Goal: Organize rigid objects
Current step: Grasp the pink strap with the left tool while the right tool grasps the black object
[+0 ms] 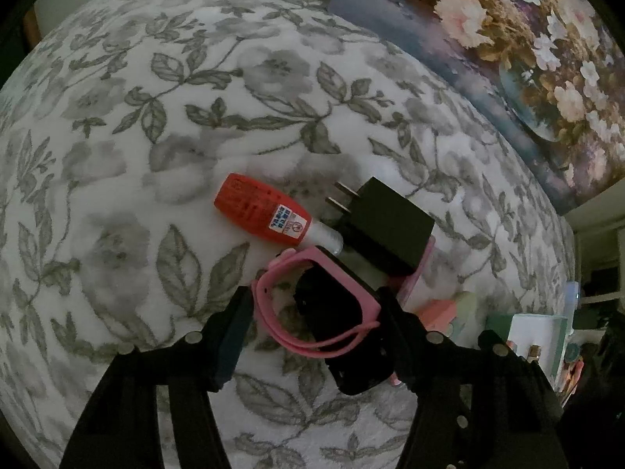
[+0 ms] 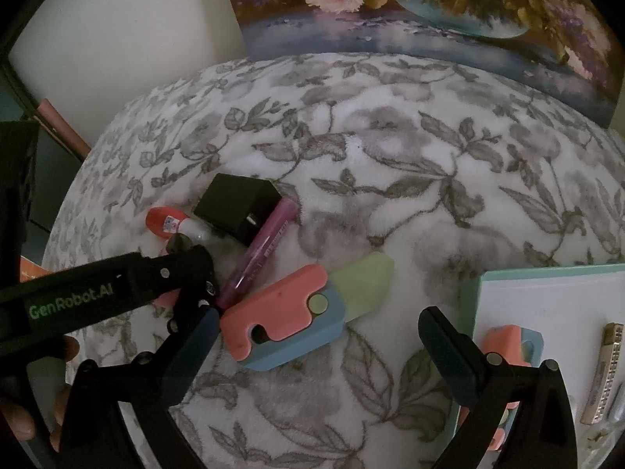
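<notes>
A pink smartwatch [image 1: 332,312] with a black face lies on the flower-patterned blanket [image 1: 195,125], and my left gripper [image 1: 316,308] is shut on it, one pad against the strap loop, the other against the watch body. Just beyond it lie a red bottle [image 1: 261,211] and a black plug charger [image 1: 383,226]. My right gripper [image 2: 318,314] stands open over a pink, blue and green toy knife [image 2: 289,312], without touching it. A purple pen [image 2: 261,250] lies between the toy and the charger [image 2: 238,207].
A pale green tray [image 2: 547,285] at the right holds a second toy knife [image 2: 511,344] and a harmonica [image 2: 603,371]. A flower painting [image 2: 390,8] leans at the back edge. The left gripper's black handle [image 2: 78,297] crosses the right wrist view; a hand [image 2: 23,422] shows at lower left.
</notes>
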Available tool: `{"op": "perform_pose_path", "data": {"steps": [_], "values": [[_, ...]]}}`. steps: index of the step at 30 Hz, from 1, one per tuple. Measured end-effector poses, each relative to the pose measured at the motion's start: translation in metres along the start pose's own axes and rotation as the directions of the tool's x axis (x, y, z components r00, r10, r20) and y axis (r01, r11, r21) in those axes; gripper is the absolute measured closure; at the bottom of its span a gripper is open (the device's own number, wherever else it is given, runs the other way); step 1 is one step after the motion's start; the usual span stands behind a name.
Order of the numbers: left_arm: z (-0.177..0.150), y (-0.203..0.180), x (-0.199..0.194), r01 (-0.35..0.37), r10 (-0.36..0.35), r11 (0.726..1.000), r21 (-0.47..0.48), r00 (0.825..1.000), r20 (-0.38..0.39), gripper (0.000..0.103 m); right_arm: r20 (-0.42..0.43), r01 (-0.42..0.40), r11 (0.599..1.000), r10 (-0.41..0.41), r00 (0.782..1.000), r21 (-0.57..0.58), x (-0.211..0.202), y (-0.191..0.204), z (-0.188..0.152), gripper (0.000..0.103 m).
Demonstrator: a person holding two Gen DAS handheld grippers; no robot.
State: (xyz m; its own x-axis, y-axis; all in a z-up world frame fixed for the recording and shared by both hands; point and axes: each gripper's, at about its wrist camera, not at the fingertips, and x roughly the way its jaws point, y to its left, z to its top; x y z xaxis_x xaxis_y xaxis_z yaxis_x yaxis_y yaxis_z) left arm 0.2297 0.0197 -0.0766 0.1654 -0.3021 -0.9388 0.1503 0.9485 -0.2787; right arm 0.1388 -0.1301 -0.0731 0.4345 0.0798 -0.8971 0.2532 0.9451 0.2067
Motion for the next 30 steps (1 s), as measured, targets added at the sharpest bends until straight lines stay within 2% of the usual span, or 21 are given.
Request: {"op": "perform_pose_path", "data": {"steps": [7,11,16,19,22,24,30], "values": [[0.0,0.009,-0.021,-0.025,0.025,1.0,-0.004,0.999,0.039,0.038,0.028,-0.012,1.0,0.013,1.0,-0.027,-0.008,0.01,0.002,0.0],[0.002,0.021,-0.036,-0.129,0.129,0.992,-0.004,0.988,0.086,0.038,0.046,-0.012,0.998,0.015,0.999,-0.054,-0.011,0.023,0.002,0.0],[0.0,0.046,-0.052,-0.246,0.248,0.969,-0.027,0.962,0.115,0.038,0.061,-0.019,0.996,0.025,0.998,-0.089,-0.01,0.038,0.0,0.003],[0.001,0.056,-0.055,-0.289,0.292,0.956,-0.042,0.949,0.118,0.038,0.069,-0.025,0.992,0.033,0.997,-0.122,-0.009,0.05,-0.002,0.013],[0.001,0.065,-0.058,-0.304,0.308,0.951,-0.05,0.944,0.118,0.038,0.065,-0.029,0.988,0.039,0.997,-0.154,-0.006,0.062,-0.005,0.02],[0.0,0.065,-0.056,-0.304,0.308,0.951,-0.05,0.944,0.116,0.038,0.063,-0.029,0.985,0.041,0.997,-0.173,-0.003,0.069,-0.007,0.028],[0.001,0.065,-0.05,-0.283,0.286,0.958,-0.05,0.953,0.095,0.038,0.075,-0.008,0.974,0.025,0.997,-0.227,0.001,0.084,-0.01,0.039]]}}
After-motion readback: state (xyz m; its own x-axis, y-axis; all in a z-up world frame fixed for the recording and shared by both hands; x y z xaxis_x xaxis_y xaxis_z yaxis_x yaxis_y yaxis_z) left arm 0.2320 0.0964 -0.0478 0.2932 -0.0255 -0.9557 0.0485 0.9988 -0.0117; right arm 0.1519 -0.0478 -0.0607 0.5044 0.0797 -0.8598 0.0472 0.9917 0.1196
